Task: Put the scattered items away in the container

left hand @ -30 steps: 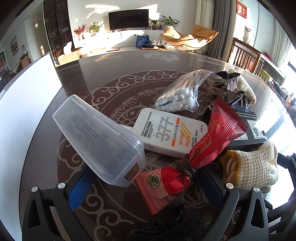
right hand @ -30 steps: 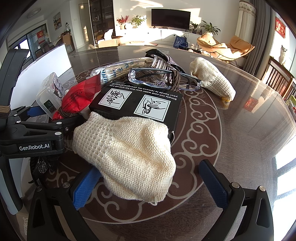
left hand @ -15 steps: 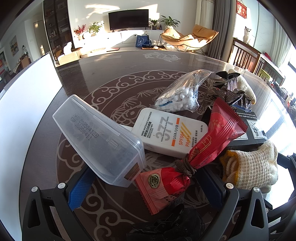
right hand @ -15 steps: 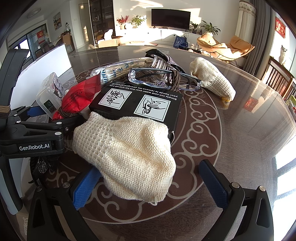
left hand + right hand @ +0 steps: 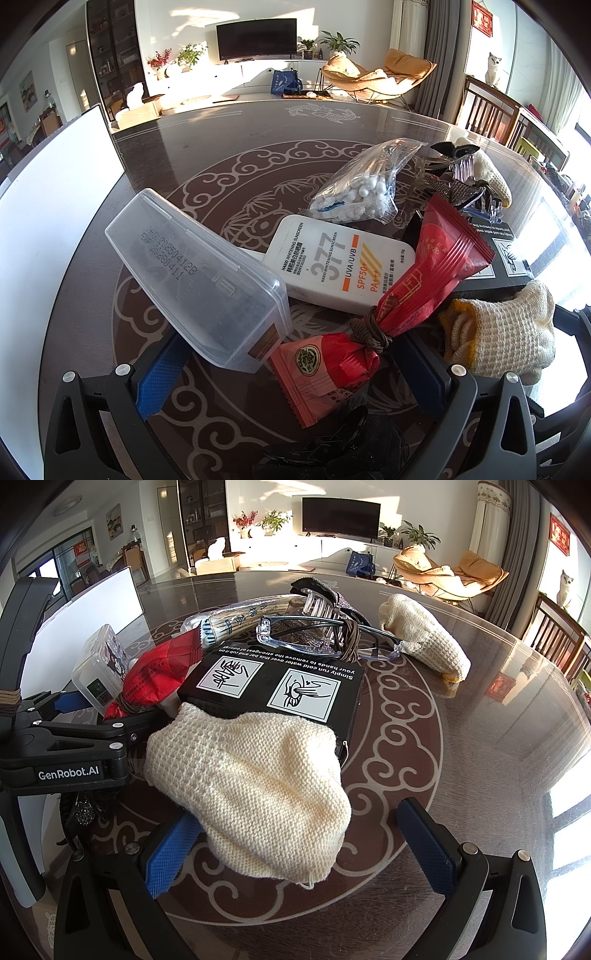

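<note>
A pile of items lies on the dark patterned table. In the left wrist view my left gripper [image 5: 291, 373] is open around a red snack packet [image 5: 332, 363] tied with brown cord; a clear plastic box [image 5: 199, 280] leans over the left finger. Behind lie a white sunscreen tube [image 5: 340, 266] and a bag of cotton swabs [image 5: 362, 188]. In the right wrist view my right gripper [image 5: 299, 849] is open around a cream knit glove [image 5: 255, 786] that rests on a black box [image 5: 277, 686]. Glasses [image 5: 325, 638] and a second glove [image 5: 424, 638] lie beyond.
A white container [image 5: 48, 236] stands at the table's left side; it also shows in the right wrist view [image 5: 85, 624]. A black hair clip [image 5: 332, 443] lies under the left gripper. A bag of toothpicks [image 5: 240, 620] and a hair claw [image 5: 321, 602] sit at the back. Chairs stand right.
</note>
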